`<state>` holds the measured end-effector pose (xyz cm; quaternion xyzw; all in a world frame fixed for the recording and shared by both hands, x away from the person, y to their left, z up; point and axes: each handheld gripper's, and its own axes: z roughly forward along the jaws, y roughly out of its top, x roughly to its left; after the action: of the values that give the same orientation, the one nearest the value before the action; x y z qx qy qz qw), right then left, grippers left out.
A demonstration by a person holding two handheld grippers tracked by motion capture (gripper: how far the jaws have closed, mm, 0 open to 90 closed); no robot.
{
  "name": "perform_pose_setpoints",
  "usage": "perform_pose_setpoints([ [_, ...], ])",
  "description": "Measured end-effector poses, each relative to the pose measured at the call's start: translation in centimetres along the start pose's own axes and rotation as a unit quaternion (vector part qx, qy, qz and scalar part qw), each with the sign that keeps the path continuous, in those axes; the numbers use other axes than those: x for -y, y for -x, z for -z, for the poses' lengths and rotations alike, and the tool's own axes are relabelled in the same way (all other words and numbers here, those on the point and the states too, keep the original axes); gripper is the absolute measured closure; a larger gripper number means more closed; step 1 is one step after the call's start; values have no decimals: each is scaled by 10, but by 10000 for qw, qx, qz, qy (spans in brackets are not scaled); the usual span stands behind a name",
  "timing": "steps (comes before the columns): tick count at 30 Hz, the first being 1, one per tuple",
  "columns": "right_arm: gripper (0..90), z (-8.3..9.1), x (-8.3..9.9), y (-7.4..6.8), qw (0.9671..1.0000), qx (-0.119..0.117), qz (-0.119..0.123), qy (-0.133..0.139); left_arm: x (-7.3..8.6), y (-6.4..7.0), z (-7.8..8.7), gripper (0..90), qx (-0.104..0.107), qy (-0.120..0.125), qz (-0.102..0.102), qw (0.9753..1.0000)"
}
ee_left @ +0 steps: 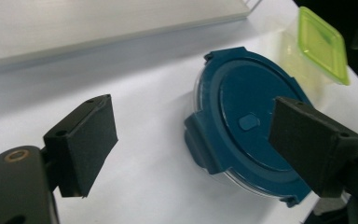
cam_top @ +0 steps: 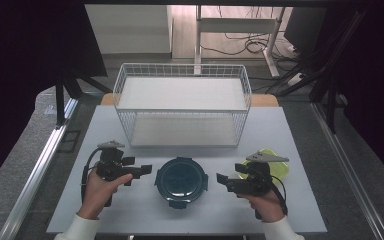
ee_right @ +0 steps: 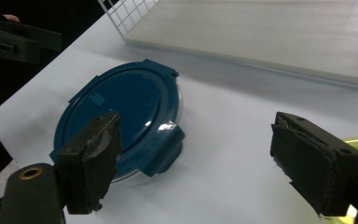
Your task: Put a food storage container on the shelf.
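In the high view, a round container with a dark blue lid (cam_top: 181, 181) is seen lying flat on the white table (cam_top: 285, 130), at about 6 o'clock from the white wire basket (cam_top: 182, 104) and well apart from it. The left gripper (cam_top: 147, 170) is held at the container's 9 o'clock, just beside its rim, and the right gripper (cam_top: 221, 179) at its 3 o'clock, equally near; neither is seen touching it. A container with a yellow-green lid (cam_top: 277, 165) is partly covered by the right gripper, at 3 o'clock from the blue one.

In the left gripper view, the left gripper (ee_left: 193, 140) is shown released, its jaws spread wide with nothing between them. The blue-lidded container (ee_left: 248, 123) is seen past the jaws toward 2 o'clock, with one of its side clips turned to the camera, and the yellow-green lid (ee_left: 321, 44) beyond it at 1 o'clock.

In the right gripper view, the right gripper (ee_right: 196, 158) is likewise shown released and empty. The blue-lidded container (ee_right: 121, 116) is found at 10 o'clock, partly behind one jaw, and the basket's floor (ee_right: 261, 32) at 12 o'clock. The left gripper (ee_right: 14, 42) is seen far off at 10 o'clock.
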<state>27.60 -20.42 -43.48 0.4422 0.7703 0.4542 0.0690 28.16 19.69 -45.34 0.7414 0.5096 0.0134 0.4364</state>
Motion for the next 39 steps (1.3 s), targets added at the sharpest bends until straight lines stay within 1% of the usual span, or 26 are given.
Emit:
perform_pose_setpoints([
  [2,154,-2,1,-4,9999,-85,-64,18,-2,0,-2,138,60,-14,29,10000],
  [3,152,-2,2,-5,9999,-92,-95,-15,-4,1,-4,136,156,-5,42,9999],
  [4,152,-2,3,-5,9999,-90,-133,-16,-4,1,-6,128,179,-21,54,9998],
  [6,152,-2,3,-6,9998,-83,-189,7,-4,1,-9,89,155,-56,76,9998],
  [7,151,-3,3,-8,9996,-89,-286,8,-4,1,-11,80,132,-85,122,9998],
  [8,151,-3,3,-8,9996,-89,-286,8,-4,0,-12,80,172,-98,170,9997],
  [9,143,-5,5,-11,9995,-61,-323,-25,-3,0,-14,69,293,-109,226,9993],
  [10,142,-5,6,-12,9993,-61,-359,-45,-3,0,-14,68,293,-109,226,9993],
  [11,140,-6,6,-13,9991,-80,-404,-53,-2,0,-16,68,409,-128,250,9988],
  [13,134,-8,8,-16,9989,-108,-453,-103,-2,0,-16,67,547,-125,311,9979],
  [14,134,-8,8,-16,9989,-108,-453,-103,-2,0,-16,67,547,-125,311,9979],
  [15,132,-12,8,-18,9987,-139,-462,-154,-1,-1,-15,67,643,-98,354,9973],
  [17,132,-13,9,-18,9986,-133,-481,-171,-1,-1,-14,67,653,-97,367,9971],
  [19,129,-19,10,-17,9977,-174,-619,-218,2,-3,-17,62,623,-160,428,9970],
  [20,129,-19,10,-17,9977,-174,-619,-218,2,-3,-17,58,623,-160,428,9970],
  [21,126,-24,12,-16,9971,-206,-665,-291,4,-5,-20,56,627,-284,447,9966],
  [22,126,-24,12,-16,9971,-206,-665,-291,4,-5,-20,55,627,-284,447,9966],
  [23,122,-30,14,-16,9967,-225,-682,-377,6,-5,-24,54,701,-305,537,9956],
  [27,109,-39,17,-16,9954,-287,-788,-467,10,-7,-30,47,766,-387,614,9944],
  [29,98,-50,21,-20,9937,-359,-890,-573,14,-8,-36,43,879,-447,714,9926],
  [31,95,-57,24,-22,9925,-371,-963,-649,16,-8,-40,50,908,-554,711,9918],
  [33,94,-60,25,-23,9921,-376,-989,-672,17,-7,-42,51,910,-579,722,9915],
  [35,90,-66,27,-24,9903,-419,-1119,-710,17,-6,-45,61,950,-612,719,9910],
  [36,87,-68,28,-24,9900,-414,-1142,-715,18,-5,-48,62,1062,-637,753,9894],
  [38,86,-69,28,-23,9898,-411,-1152,-729,17,-5,-52,64,1101,-656,777,9887],
  [39,82,-73,30,-23,9888,-424,-1219,-752,18,-5,-54,68,1110,-665,787,9885],
])
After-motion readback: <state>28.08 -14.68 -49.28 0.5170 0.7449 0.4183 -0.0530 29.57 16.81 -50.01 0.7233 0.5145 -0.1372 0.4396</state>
